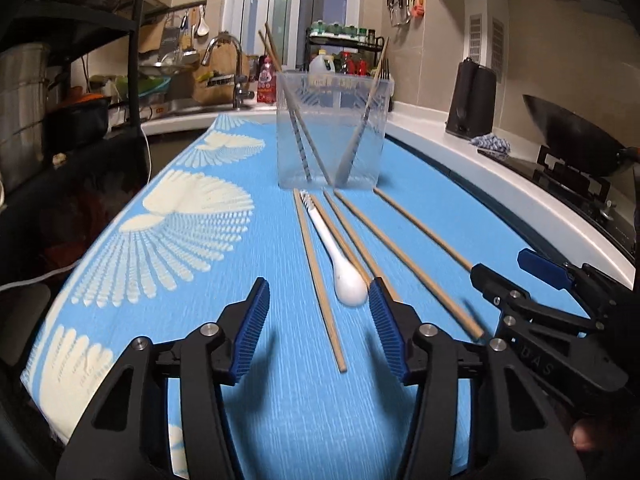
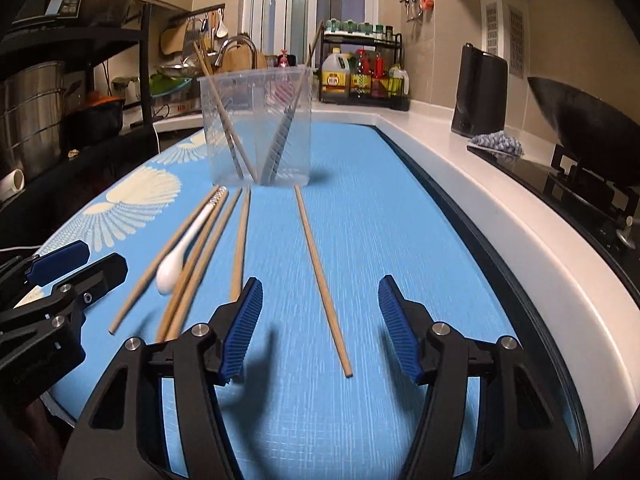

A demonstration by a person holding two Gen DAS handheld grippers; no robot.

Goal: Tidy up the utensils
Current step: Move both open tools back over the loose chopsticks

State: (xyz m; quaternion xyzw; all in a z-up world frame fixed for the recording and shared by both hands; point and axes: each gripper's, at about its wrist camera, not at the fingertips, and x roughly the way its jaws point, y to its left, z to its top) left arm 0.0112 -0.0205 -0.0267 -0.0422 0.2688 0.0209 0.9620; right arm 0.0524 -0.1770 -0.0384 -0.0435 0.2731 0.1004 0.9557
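A clear plastic container point(image 1: 332, 132) point(image 2: 256, 132) stands upright on the blue patterned cloth point(image 1: 400, 184) point(image 2: 380, 220) with a few chopsticks leaning inside. In front of it lie several loose wooden chopsticks and a white spoon point(image 1: 348, 280) point(image 2: 170, 274). My left gripper point(image 1: 318, 292) is open low over the cloth. The leftmost chopstick point(image 1: 308, 240) lies between its fingers, untouched, and the spoon's bowl sits beside its right finger. My right gripper point(image 2: 320, 284) is open too, straddling the lone rightmost chopstick point(image 2: 311, 240) without pressing on it. Each gripper shows at the edge of the other's view.
To the right, a white counter edge runs along the cloth, with a dark wok point(image 1: 572, 136) on the stove, a black kettle point(image 1: 472, 100) and a blue rag point(image 1: 492, 144). A faucet point(image 1: 228, 48), sink and bottle rack stand behind the container. A dark shelf with pots is on the left.
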